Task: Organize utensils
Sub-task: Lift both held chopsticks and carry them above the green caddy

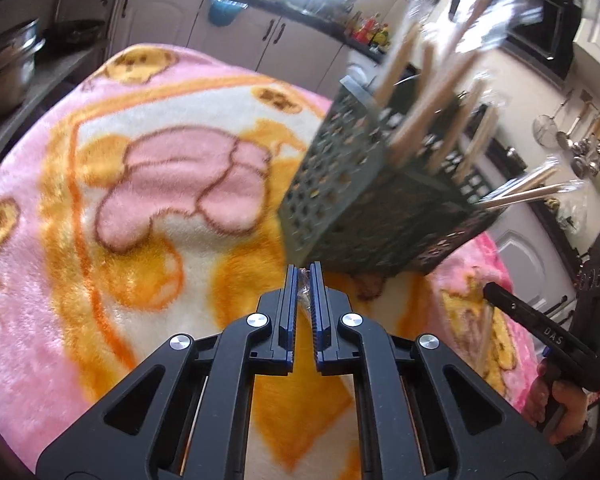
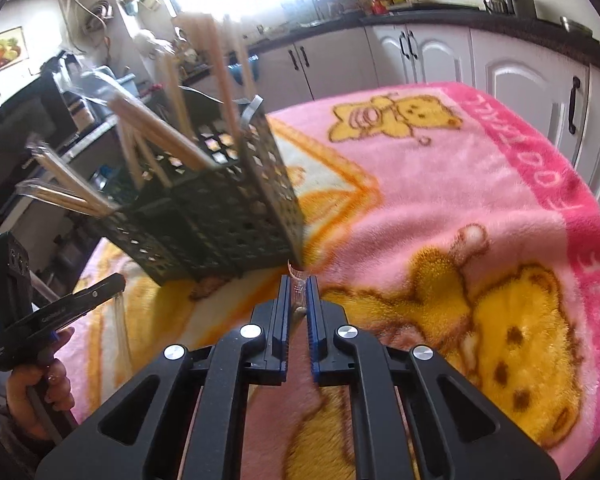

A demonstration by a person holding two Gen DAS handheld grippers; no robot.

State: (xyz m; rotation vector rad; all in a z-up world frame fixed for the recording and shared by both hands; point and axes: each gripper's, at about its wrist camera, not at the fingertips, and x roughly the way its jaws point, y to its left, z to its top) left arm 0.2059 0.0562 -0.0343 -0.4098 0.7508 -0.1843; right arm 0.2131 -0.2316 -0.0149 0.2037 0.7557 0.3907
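A dark green perforated utensil caddy [image 1: 364, 184] stands on the pink blanket and holds several wrapped wooden utensils [image 1: 432, 100]; it also shows in the right wrist view [image 2: 220, 216]. My left gripper [image 1: 305, 280] is shut on a clear-wrapped utensil [image 1: 302, 286], just in front of the caddy's base. My right gripper [image 2: 298, 288] is shut on another clear-wrapped utensil [image 2: 298, 284], just below the caddy's near corner. The right gripper also shows at the right edge of the left wrist view [image 1: 496, 292], and the left gripper at the left edge of the right wrist view [image 2: 118, 282].
The pink and orange cartoon blanket [image 1: 140, 184] covers the table. Kitchen cabinets [image 2: 440, 52] and a dark counter run behind it. A microwave [image 2: 24, 128] and hanging ladles [image 1: 576, 136] lie beyond the caddy. A steel pot [image 1: 8, 64] sits far left.
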